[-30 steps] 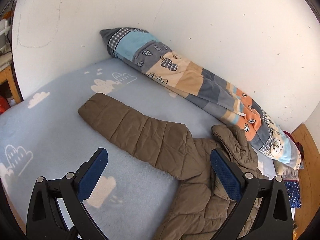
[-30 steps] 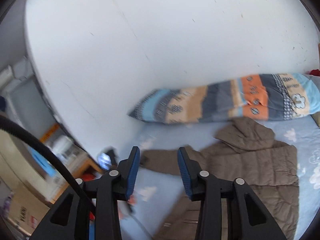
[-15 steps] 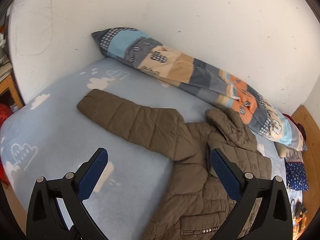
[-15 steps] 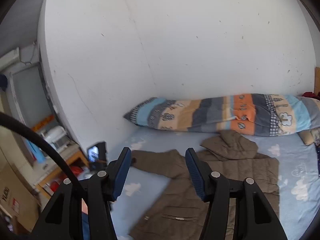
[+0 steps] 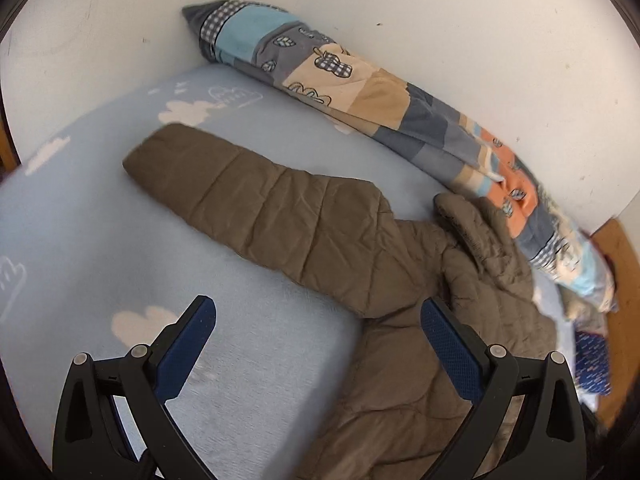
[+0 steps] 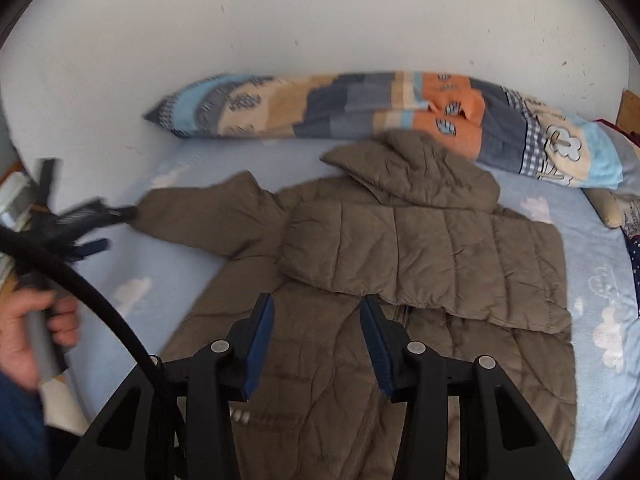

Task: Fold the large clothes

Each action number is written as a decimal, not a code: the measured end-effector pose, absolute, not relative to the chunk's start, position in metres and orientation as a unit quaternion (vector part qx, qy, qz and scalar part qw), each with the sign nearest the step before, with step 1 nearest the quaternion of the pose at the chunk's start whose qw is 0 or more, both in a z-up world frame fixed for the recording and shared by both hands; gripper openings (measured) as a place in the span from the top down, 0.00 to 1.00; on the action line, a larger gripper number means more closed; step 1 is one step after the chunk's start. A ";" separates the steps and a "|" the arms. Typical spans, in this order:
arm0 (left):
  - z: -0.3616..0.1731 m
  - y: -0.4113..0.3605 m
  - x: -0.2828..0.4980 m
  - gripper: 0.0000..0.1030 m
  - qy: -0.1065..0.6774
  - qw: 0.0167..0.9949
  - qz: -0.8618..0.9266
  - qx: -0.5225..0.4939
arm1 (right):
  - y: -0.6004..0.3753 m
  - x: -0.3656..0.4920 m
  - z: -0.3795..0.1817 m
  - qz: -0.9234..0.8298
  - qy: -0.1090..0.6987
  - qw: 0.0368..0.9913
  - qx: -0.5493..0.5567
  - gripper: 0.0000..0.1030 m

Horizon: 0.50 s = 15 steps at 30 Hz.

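A brown quilted jacket (image 6: pixel 400 264) lies spread on the blue cloud-print bed (image 5: pixel 80 216), filling the centre of the right wrist view, with one sleeve already folded across the chest and the other sleeve (image 5: pixel 256 208) stretched toward the upper left of the left wrist view. The left gripper (image 5: pixel 316 336) stands wide apart and empty above the sheet near that sleeve's armpit. The right gripper (image 6: pixel 316 328) has its jaws closing, nothing yet pinched, hovering over the jacket's front below the folded sleeve. The puffy fabric looks slippery: a shallow pinch could catch only the top layer and drag the folded sleeve out of place. The patchwork quilt (image 6: pixel 360 100) touches the hood (image 6: pixel 416 168), so a wide swing might snag it.
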State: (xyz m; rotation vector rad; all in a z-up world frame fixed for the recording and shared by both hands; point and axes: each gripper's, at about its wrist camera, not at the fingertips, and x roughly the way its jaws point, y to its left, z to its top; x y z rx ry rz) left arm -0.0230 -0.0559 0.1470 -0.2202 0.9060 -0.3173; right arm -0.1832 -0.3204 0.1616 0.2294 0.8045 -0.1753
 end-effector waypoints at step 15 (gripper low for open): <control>0.138 -0.058 -0.020 0.01 0.450 0.874 -0.161 -0.090 | -0.348 -0.098 0.101 -0.116 0.453 0.864 0.188 0.53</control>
